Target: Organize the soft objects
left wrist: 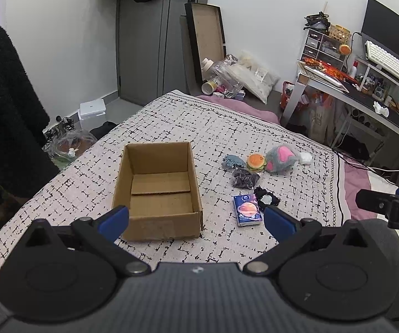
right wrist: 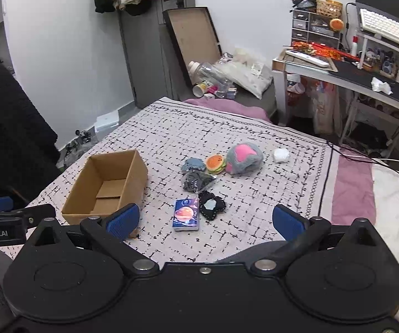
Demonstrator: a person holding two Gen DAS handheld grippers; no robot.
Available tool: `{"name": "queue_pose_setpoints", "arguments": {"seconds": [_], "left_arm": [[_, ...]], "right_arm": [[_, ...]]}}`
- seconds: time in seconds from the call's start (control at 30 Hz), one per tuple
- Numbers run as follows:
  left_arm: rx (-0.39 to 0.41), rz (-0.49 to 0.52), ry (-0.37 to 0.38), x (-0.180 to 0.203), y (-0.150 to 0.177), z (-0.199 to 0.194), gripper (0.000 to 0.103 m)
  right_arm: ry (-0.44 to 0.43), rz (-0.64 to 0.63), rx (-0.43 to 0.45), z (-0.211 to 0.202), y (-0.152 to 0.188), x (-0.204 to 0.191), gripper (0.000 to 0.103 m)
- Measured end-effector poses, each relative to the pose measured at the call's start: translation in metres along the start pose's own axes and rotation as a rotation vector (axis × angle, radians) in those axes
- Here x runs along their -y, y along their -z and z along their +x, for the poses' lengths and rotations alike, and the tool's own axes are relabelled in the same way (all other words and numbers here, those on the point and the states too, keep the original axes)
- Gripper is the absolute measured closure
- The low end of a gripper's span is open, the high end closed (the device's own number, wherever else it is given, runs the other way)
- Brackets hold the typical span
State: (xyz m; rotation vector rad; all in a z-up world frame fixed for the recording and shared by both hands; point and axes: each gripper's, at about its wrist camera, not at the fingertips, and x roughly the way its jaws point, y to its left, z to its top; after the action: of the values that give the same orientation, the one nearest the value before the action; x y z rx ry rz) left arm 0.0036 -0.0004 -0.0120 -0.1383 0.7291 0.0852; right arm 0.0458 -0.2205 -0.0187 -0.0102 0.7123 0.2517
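An open, empty cardboard box [left wrist: 157,191] [right wrist: 107,186] sits on the patterned bed cover. To its right lie soft items: a grey-and-pink plush [left wrist: 280,158] [right wrist: 243,157], a burger toy [left wrist: 255,162] [right wrist: 215,163], a blue knitted piece [left wrist: 232,161] [right wrist: 193,164], a dark bagged bundle [left wrist: 245,179] [right wrist: 198,181], a black lace item [left wrist: 267,198] [right wrist: 211,204], a tissue pack [left wrist: 248,210] [right wrist: 186,214] and a white wad [left wrist: 305,158] [right wrist: 281,154]. My left gripper [left wrist: 196,220] is open and empty, held above the box's near edge. My right gripper [right wrist: 206,219] is open and empty, above the near bed edge by the tissue pack.
The bed cover [left wrist: 199,127] drops off to the floor at left, where a dark garment [left wrist: 2,111] hangs. A cluttered desk [left wrist: 366,94] [right wrist: 366,83] stands at right. Bottles and bags [left wrist: 227,77] lie past the bed's foot.
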Motion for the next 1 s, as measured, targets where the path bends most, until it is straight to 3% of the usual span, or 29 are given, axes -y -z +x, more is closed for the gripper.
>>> {"name": "queue_pose_setpoints", "arguments": {"seconds": [0.37,0.73,1.0], "left_arm": [[0.014,-0.046,0.05,0.003,-0.006,0.034,0.001],[0.01,-0.07,0.1,0.03,-0.013,0.082,0.003],[-0.033,-0.067,0.102,0.05,-0.018,0.129,0.018]], "right_arm": [[-0.055,0.01,-0.029,0.038,-0.002,0.017,0.0],[-0.103,0.106,-0.068,0.087,-0.014,0.052,0.001],[-0.159,0.216,-0.147,0.139,-0.015,0.072,0.009]]}}
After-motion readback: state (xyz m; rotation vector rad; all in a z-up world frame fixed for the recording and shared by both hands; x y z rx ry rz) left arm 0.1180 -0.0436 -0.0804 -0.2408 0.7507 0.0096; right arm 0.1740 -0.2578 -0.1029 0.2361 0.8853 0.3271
